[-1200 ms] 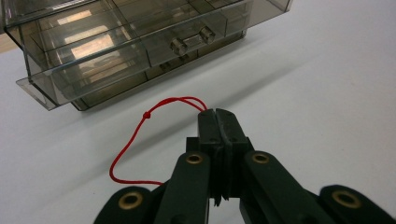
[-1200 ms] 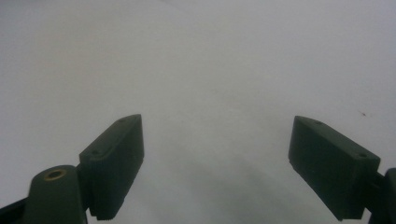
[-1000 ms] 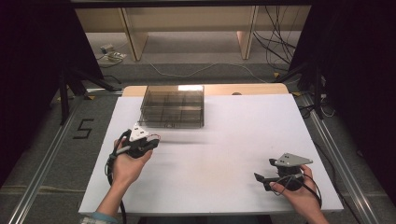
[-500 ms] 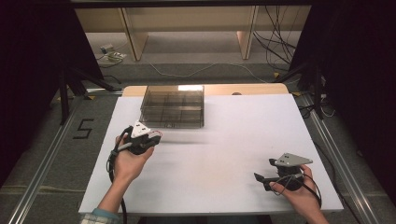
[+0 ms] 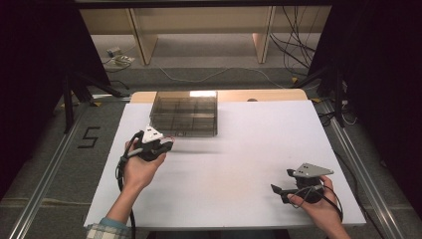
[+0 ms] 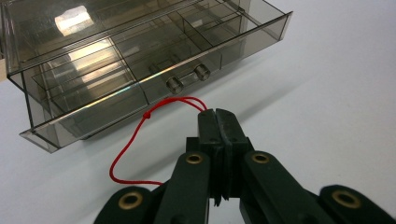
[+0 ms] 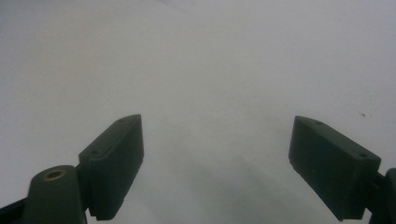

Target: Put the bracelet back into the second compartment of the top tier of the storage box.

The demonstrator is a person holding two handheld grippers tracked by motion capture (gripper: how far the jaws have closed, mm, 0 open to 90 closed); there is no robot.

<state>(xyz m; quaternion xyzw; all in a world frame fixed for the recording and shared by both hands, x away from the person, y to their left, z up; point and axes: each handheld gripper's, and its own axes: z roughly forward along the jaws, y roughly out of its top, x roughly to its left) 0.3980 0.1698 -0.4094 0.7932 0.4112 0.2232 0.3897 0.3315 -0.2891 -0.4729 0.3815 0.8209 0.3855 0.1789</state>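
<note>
White tabletop [image 5: 239,164] is seen from the high view; a smoked clear drawer box [image 5: 184,113] sits near its far edge. Since a second ago the left gripper [image 5: 164,145] is drawn slightly nearer the box, so the pull is judged not yet begun. In the left gripper view, jaws are clamped on a red string [image 6: 140,126] looped to the drawer knobs [image 6: 189,78]. In the right gripper view, the right gripper [image 7: 215,154] is held wide open, empty, over bare table with free room.

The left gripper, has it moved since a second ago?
Yes, slightly. In the high view the left gripper has edged up the table toward the smoky clear drawer box, its jaws shut on the red string.
</note>
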